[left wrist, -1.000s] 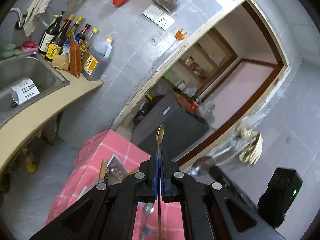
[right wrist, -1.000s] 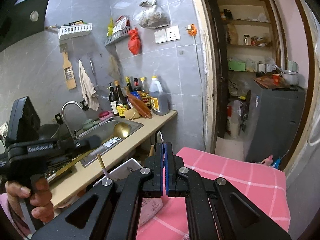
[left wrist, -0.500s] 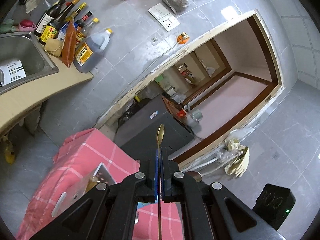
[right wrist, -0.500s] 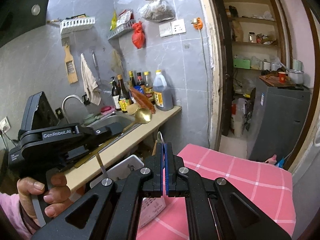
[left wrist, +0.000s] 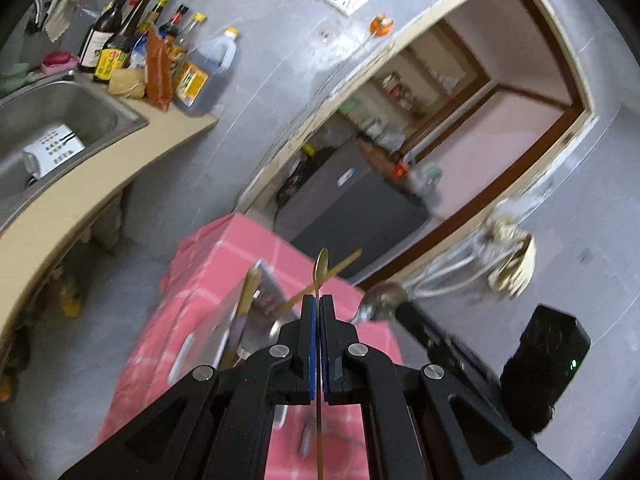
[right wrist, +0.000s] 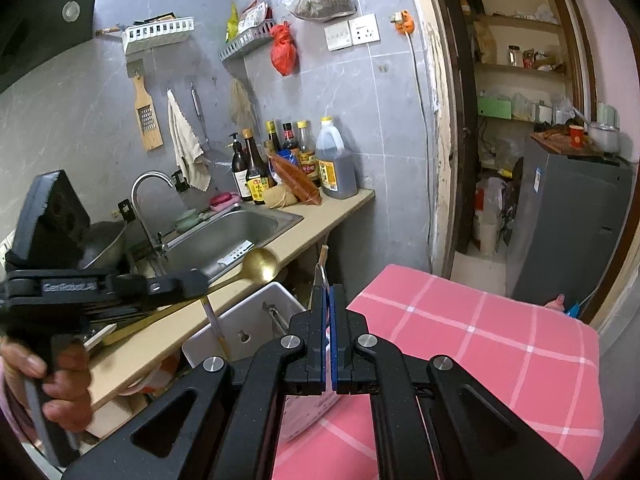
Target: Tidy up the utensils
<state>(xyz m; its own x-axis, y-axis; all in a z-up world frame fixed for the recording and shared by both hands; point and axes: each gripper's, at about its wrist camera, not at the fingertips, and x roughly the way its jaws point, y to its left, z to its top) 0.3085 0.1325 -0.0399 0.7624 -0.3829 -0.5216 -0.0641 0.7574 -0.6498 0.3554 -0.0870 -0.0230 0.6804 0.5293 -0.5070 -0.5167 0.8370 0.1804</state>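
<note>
1. A white utensil holder point(right wrist: 256, 320) stands at the edge of the pink checked tablecloth point(right wrist: 480, 340), at about 9 o'clock from the right gripper point(right wrist: 329, 300); a chopstick point(right wrist: 214, 324) and a metal handle stand up in it
2. The steel sink point(left wrist: 60, 120) holds a white slotted piece point(left wrist: 52, 150) lying on its side
3. At 12 o'clock from the sink, bottles crowd the counter point(right wrist: 224, 304): dark sauce bottles with yellow labels point(right wrist: 256, 176) and a big jug of dark liquid with a yellow cap point(right wrist: 335, 160); the label print is too small to read
4. Two wall racks point(right wrist: 158, 34) hold packets, and a red bag point(right wrist: 283, 50) hangs beside them
5. The left gripper point(left wrist: 319, 308) is clamped tight on the thin handle of a gold spoon point(left wrist: 321, 266), bowl pointing to 12 o'clock over the tablecloth; the view is blurred
6. In the right view that gripper's body reads roughly "GenRobot.AI", gripped by a hand point(right wrist: 56, 376) at 8 o'clock
7. The right gripper's jaws are pressed together on a silver spoon point(left wrist: 382, 300), whose bowl shows at 2 o'clock in the left view
</note>
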